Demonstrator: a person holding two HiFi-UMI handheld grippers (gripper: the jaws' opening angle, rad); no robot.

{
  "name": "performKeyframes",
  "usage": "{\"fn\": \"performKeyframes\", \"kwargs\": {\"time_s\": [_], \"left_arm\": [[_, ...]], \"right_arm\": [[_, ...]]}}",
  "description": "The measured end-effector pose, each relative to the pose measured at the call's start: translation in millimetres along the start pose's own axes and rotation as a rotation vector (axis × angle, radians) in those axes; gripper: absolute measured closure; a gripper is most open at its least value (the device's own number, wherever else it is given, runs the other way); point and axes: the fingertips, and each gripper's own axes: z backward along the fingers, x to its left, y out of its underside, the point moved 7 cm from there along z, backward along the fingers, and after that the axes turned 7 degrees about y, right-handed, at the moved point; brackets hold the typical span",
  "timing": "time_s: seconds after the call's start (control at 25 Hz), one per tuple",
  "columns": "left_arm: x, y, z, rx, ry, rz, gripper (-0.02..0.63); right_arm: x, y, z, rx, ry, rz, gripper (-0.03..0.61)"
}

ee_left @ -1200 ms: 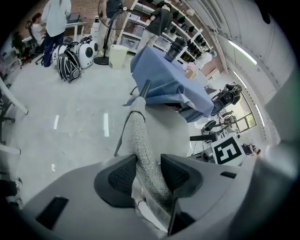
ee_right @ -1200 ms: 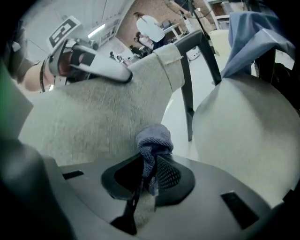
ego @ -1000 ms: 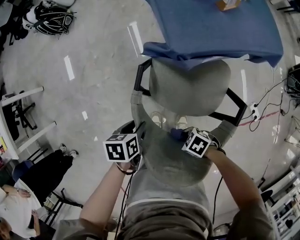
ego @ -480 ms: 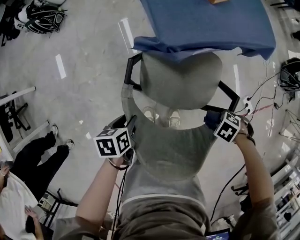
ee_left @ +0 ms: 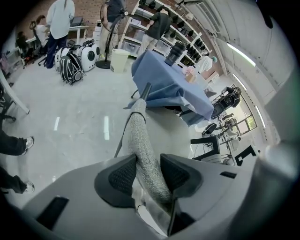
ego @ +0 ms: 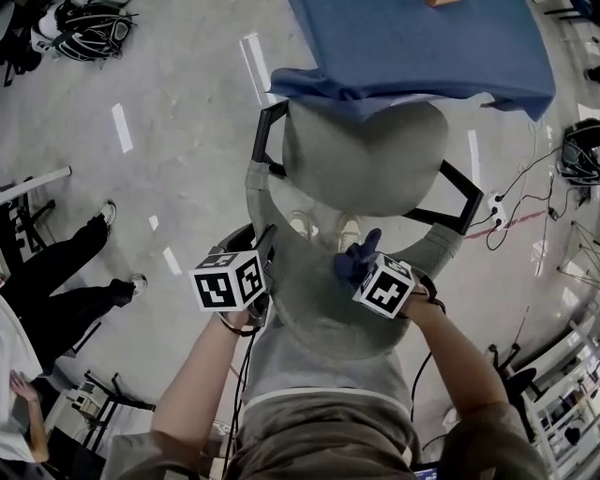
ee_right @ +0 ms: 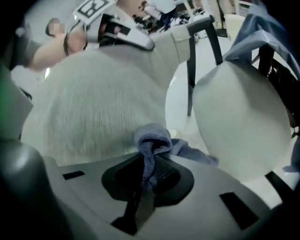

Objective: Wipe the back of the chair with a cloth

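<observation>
The grey fabric chair stands below me in the head view, its back (ego: 323, 309) nearest and its seat (ego: 366, 164) beyond. My left gripper (ego: 265, 248) is shut on the back's left edge; in the left gripper view its pads (ee_left: 123, 176) pinch that grey padded edge (ee_left: 140, 140). My right gripper (ego: 364, 262) sits at the top middle of the back, shut on a bunched blue cloth (ego: 357, 257). In the right gripper view the cloth (ee_right: 153, 140) bulges out of the right gripper (ee_right: 149, 172) against the chair back (ee_right: 93, 108), with the seat (ee_right: 239, 122) to the right.
A table under a blue cover (ego: 422, 47) stands just past the seat. Cables and a power strip (ego: 495, 208) lie on the floor at right. A person (ego: 56, 272) stands at left, bags (ego: 89, 19) at the far left.
My right gripper swung out to the back's right edge with the cloth, then came back to the top middle. The left gripper kept its hold. The person at left has walked.
</observation>
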Motion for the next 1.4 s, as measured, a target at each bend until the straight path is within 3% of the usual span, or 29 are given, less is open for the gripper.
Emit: {"fn": "performKeyframes", "kwargs": {"time_s": [0.12, 0.32, 0.56, 0.72, 0.88, 1.0, 1.08, 1.2, 1.32, 1.4], "left_arm": [[0.0, -0.6, -1.4, 0.002, -0.009, 0.010, 0.440], [-0.3, -1.8, -0.7, 0.006, -0.005, 0.024, 0.443], [0.8, -0.5, -1.2, 0.001, -0.006, 0.025, 0.445], [1.7, -1.3, -1.3, 0.007, -0.013, 0.016, 0.445], [2.0, -0.5, -2.6, 0.013, -0.011, 0.014, 0.445], [1.3, -1.1, -1.8, 0.013, -0.011, 0.014, 0.445], [1.1, -1.4, -1.1, 0.012, -0.012, 0.012, 0.445], [0.8, -1.6, -2.4, 0.014, -0.014, 0.008, 0.445], [1.4, -1.6, -2.7, 0.015, -0.012, 0.004, 0.445], [1.6, -1.6, -2.2, 0.013, -0.011, 0.003, 0.443]], "right_arm": [[13.4, -62.2, -2.9, -0.185, -0.051, -0.049, 0.511], [-5.2, -143.2, 4.3, -0.386, 0.007, -0.057, 0.511], [-3.4, -136.5, -1.7, -0.409, -0.032, -0.081, 0.512], [8.1, -102.9, -3.9, -0.313, -0.073, -0.015, 0.512], [13.3, -39.8, -1.0, -0.105, -0.110, 0.103, 0.512], [4.6, 13.5, 17.0, 0.066, -0.106, 0.132, 0.512], [-8.1, 44.5, 33.4, 0.153, -0.063, 0.138, 0.512], [-41.6, 81.0, 59.3, 0.235, 0.076, 0.125, 0.512], [-78.2, 101.8, 80.9, 0.248, 0.216, 0.028, 0.512], [-86.4, 103.8, 84.9, 0.242, 0.246, -0.026, 0.512]]}}
